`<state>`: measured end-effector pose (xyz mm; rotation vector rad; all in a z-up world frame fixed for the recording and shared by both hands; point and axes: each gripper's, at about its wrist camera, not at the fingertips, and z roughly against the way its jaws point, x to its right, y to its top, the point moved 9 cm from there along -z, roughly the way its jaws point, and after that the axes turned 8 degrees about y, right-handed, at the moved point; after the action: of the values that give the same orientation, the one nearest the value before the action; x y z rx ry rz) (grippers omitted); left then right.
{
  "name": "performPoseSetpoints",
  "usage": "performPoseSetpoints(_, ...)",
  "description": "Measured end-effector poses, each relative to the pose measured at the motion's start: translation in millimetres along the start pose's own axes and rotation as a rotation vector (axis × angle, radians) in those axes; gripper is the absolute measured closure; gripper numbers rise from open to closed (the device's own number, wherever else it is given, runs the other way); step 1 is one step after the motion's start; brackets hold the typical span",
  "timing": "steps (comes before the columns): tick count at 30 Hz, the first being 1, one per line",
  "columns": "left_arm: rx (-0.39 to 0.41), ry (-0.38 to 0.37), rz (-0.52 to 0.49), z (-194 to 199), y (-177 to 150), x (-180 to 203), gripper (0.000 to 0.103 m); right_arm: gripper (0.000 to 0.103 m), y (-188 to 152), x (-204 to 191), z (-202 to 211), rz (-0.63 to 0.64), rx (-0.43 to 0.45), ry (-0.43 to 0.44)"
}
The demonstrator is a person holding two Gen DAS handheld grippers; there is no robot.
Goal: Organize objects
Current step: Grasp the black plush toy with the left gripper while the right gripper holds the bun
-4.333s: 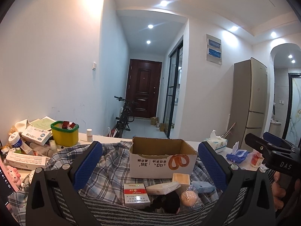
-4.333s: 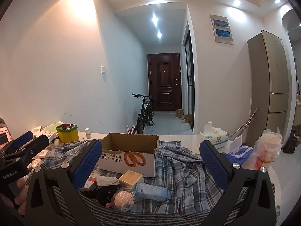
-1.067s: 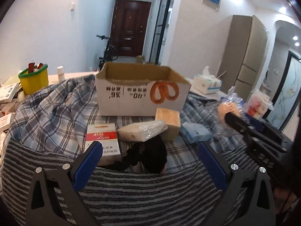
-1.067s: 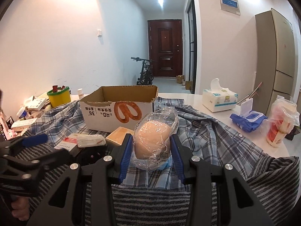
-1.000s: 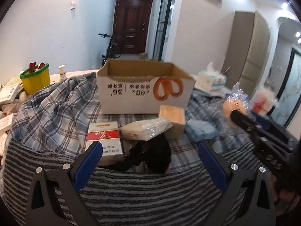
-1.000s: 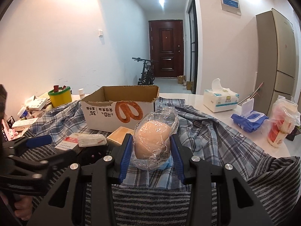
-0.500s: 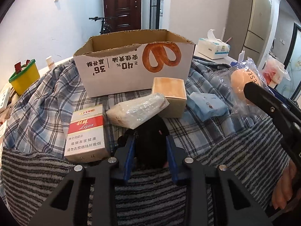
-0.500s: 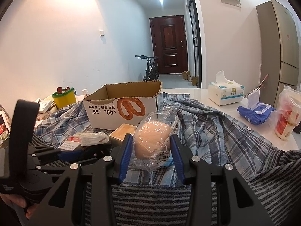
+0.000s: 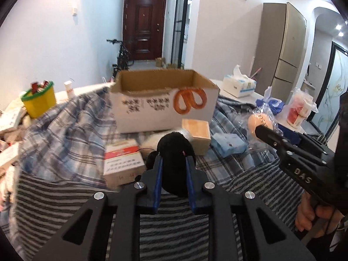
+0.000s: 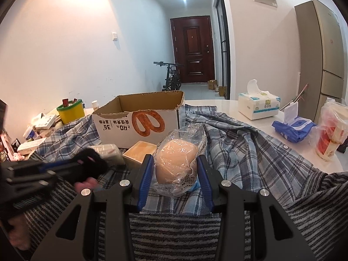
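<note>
While the cardboard box (image 9: 163,100) stands open-topped at the back of the checked cloth (image 9: 71,134), both hands are loaded. The right gripper (image 10: 175,174) is clamped on a bagged bun (image 10: 177,161), held just in front of the box; the left gripper (image 9: 173,169), whose jaws have just been closing, pinches a black plush toy (image 9: 175,152) over the striped cloth (image 9: 174,217). To do the drop well, I judge each load should rise above the box's torn front rim before going forward, one hand at a time. Room is tight in front: a red and white carton (image 9: 122,163), a tan block (image 9: 195,132) and a blue packet (image 9: 228,143) lie near. The box's inside looks open.
</note>
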<state>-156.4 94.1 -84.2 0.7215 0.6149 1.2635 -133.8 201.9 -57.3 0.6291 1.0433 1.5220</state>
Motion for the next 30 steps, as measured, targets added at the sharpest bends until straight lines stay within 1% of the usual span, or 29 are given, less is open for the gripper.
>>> performPoseSetpoints(1,0.004,0.018,-0.006,3.7,0.8,-4.5,0.082,0.063,-0.1,0.1,0.5,0.003,0.001,-0.005)
performPoseSetpoints(3,0.004,0.079,-0.020,6.3,0.2,-16.3,0.082,0.063,0.7,-0.7,3.4,0.014,0.009,-0.030)
performPoseSetpoints(4,0.005,0.109,-0.011,6.5,-0.8,-24.2,0.082,0.063,1.9,-2.0,5.7,0.023,0.018,-0.043)
performPoseSetpoints(5,0.001,0.122,0.002,6.4,-2.1,-30.7,0.082,0.063,3.2,-4.5,8.3,0.038,0.027,-0.055)
performPoseSetpoints(8,-0.018,0.094,0.045,6.9,-8.9,-43.7,0.082,0.063,5.7,-12.3,13.3,0.074,0.039,-0.079)
performPoseSetpoints(12,-0.033,0.129,0.057,1.9,-16.9,-53.3,0.082,0.063,3.7,-24.6,10.0,0.065,0.007,-0.012)
performPoseSetpoints(14,-0.059,0.127,0.064,-5.9,-22.4,-55.5,0.081,0.063,2.9,-27.8,6.9,0.064,0.000,-0.003)
performPoseSetpoints(17,-0.072,0.124,0.060,-12.0,-27.0,-54.8,0.071,0.063,1.7,-28.9,3.4,0.065,-0.005,-0.009)
performPoseSetpoints(19,-0.083,0.143,0.044,-16.4,-28.2,-54.0,0.054,0.063,0.8,-27.8,2.6,0.058,-0.009,-0.006)
performPoseSetpoints(20,-0.088,0.152,0.041,-18.8,-28.6,-54.1,0.032,0.063,0.4,-26.8,2.3,0.054,-0.010,-0.004)
performPoseSetpoints(21,-0.091,0.167,0.043,-21.0,-29.4,-55.5,0.019,0.063,0.2,-25.7,2.0,0.048,-0.011,-0.001)
performPoseSetpoints(23,-0.099,0.174,0.054,-26.4,-31.4,-57.6,0.019,0.063,-0.3,-24.1,1.4,0.038,-0.013,0.005)
performPoseSetpoints(27,-0.151,0.154,0.085,-39.2,-35.1,-60.0,0.019,0.063,-1.5,-22.6,0.2,0.023,-0.017,0.015)
performPoseSetpoints(30,-0.141,0.138,0.110,-40.4,-29.9,-62.1,0.019,0.063,-2.2,-23.3,-0.2,0.020,-0.019,0.022)
